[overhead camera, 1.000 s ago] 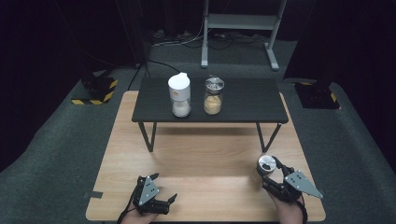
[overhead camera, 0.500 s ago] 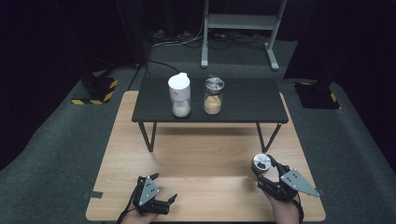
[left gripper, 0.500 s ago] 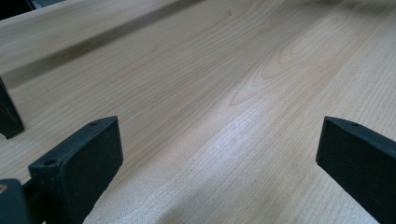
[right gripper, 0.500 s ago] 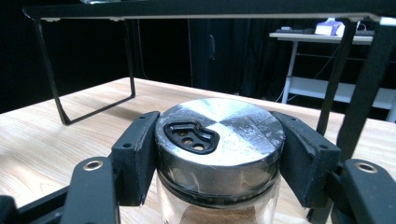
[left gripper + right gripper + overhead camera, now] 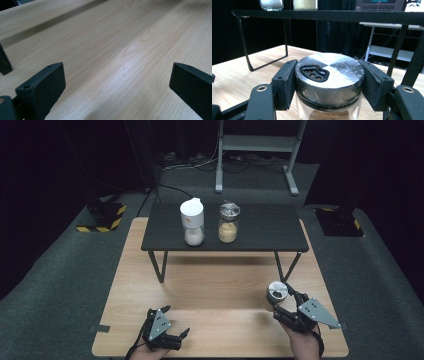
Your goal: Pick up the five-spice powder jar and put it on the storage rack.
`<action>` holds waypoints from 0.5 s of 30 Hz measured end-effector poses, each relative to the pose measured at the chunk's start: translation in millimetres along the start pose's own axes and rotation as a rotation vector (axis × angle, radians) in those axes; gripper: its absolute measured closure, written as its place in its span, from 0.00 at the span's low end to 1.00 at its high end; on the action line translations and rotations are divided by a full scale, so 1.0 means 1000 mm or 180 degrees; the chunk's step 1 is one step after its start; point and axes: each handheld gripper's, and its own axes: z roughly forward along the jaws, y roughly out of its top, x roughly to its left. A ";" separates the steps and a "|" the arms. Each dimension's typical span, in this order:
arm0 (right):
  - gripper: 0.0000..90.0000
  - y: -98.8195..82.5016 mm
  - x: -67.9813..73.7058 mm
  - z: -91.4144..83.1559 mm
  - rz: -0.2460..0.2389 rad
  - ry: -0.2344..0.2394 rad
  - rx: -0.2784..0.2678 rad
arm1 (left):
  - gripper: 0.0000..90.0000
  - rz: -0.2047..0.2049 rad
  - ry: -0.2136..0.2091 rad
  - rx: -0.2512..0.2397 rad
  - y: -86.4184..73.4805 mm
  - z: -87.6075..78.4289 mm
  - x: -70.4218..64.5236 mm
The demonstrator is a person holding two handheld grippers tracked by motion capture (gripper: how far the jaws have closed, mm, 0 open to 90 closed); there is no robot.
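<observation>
Lifted and drawn slightly inward since the earlier frames, the right claw (image 5: 280, 298) clamps a glass shaker (image 5: 329, 75) by its metal lid, above the pale wooden tabletop (image 5: 215, 290) in a dark room. Resting low on the wood, the left claw (image 5: 167, 332) gapes, gripping nothing.

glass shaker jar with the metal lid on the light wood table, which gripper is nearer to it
Right. The right gripper is clamped on the glass shaker jar with the metal lid; the left gripper rests open, far across the light wood table.
</observation>
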 end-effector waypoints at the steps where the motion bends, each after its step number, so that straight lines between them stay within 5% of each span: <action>1: 0.38 0.002 0.000 0.000 -0.0003 0.0002 -0.0006 | 0.01 -0.0001 0.0000 0.0000 0.000 0.000 0.000; 15: 0.38 0.020 0.001 0.006 -0.0029 0.0039 -0.0065 | 0.01 0.0000 -0.0008 -0.0013 0.000 -0.001 0.000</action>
